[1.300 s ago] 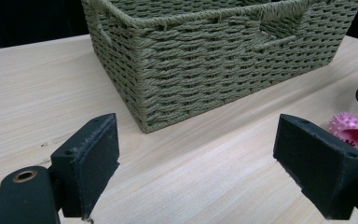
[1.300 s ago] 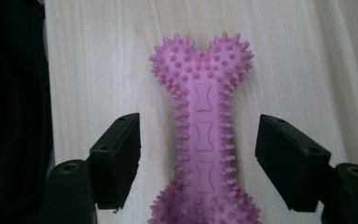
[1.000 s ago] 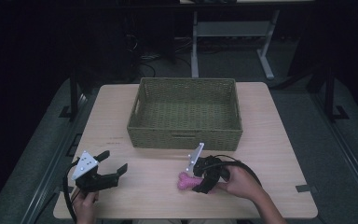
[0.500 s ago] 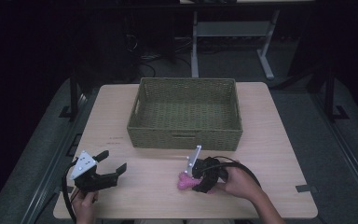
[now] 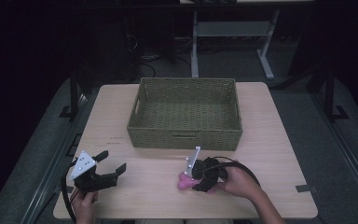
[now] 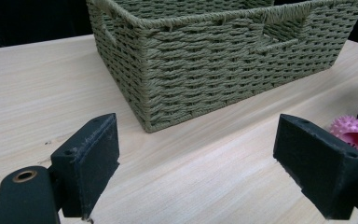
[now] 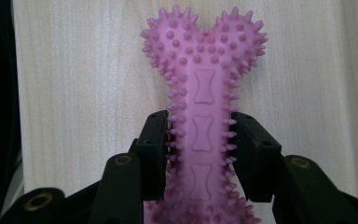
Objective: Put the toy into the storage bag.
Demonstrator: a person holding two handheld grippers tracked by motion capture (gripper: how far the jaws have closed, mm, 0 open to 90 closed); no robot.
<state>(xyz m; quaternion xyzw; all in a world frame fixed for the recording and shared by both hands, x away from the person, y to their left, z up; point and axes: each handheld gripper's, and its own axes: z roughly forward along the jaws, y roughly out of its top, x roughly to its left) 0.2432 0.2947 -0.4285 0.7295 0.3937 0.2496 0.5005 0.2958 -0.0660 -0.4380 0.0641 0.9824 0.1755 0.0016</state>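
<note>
Two grippers are in our hands at the near edge of the table (image 5: 270, 140). Our right gripper (image 7: 200, 135) has just been closing its jaws, and they now clamp the shaft of the pink spiky bone (image 7: 204, 93), one pad pressed against each side, the spikes squashed against the pads. From the right gripper view the bone's knobbed end sticks out past the jaws over the pale wood, and its other end runs back between the gripper's arms. In the high view this gripper (image 5: 193, 179) sits low at the table's near middle, pointing to the left, with the bone (image 5: 184, 182) showing as a small pink patch at its tip, just in front of the basket (image 5: 185, 139) and apart from it; we cannot tell whether the bone rests on the wood or is lifted clear of it

Our left gripper (image 5: 108, 163) is at the near left corner, jaws spread wide with nothing between them. Its own view looks across bare wood to the basket's (image 6: 214, 79) corner, with the bone's (image 6: 356, 135) end at the far right edge
</note>
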